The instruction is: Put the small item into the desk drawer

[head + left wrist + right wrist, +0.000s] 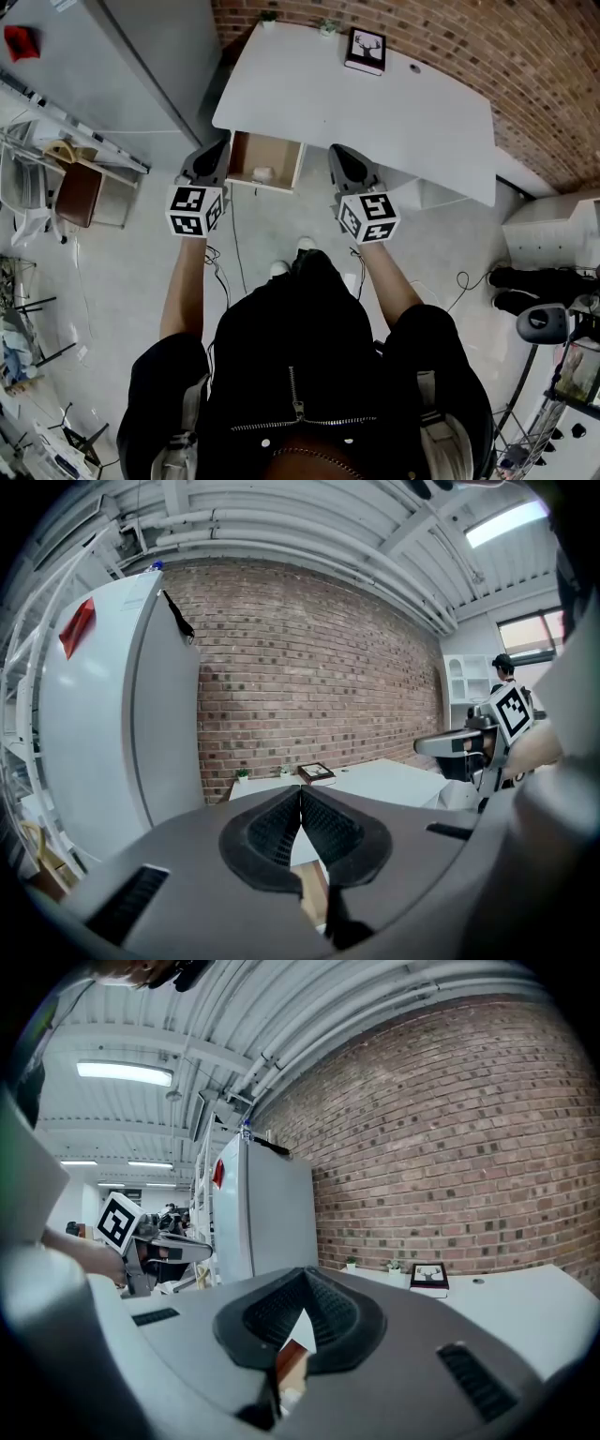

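The small item (262,173) already lies in the open desk drawer (246,155), which juts from the desk (375,112) toward 6 o'clock. My left gripper (216,155), pinched together on nothing, sits just beside the drawer, with the item at its 3 o'clock. The right gripper (339,159), also closed and empty, stands farther off at the drawer's 3 o'clock, so I judge the left better placed to push the front toward 12.

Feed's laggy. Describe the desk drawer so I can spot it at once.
Find the white desk against the brick wall. At its front left corner, beside the left claw, the drawer stands pulled open. Its brown wooden inside, holding a small pale item, stands out from the white desk top.
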Demonstrator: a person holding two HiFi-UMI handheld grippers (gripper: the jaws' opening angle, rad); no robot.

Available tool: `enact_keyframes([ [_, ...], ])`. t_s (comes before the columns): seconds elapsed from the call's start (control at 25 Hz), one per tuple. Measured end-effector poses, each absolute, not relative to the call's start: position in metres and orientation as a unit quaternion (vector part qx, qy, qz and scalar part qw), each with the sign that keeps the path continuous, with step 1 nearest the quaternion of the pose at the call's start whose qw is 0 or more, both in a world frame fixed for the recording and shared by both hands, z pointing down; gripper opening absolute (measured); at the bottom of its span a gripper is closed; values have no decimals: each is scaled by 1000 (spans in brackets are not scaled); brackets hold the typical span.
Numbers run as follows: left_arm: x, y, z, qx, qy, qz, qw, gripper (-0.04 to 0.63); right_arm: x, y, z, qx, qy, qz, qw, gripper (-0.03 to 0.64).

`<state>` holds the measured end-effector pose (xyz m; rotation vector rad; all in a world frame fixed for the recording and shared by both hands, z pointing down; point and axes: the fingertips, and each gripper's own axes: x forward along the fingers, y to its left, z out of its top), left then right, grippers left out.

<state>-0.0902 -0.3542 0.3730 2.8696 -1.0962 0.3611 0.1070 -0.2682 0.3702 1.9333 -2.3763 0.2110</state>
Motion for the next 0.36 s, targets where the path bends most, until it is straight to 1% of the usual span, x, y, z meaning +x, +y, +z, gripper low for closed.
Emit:
enact_keyframes([
  [0.36,-84,-349,375,929,-351,117,25,21,109,-263,374,629,-773,75,34,3],
])
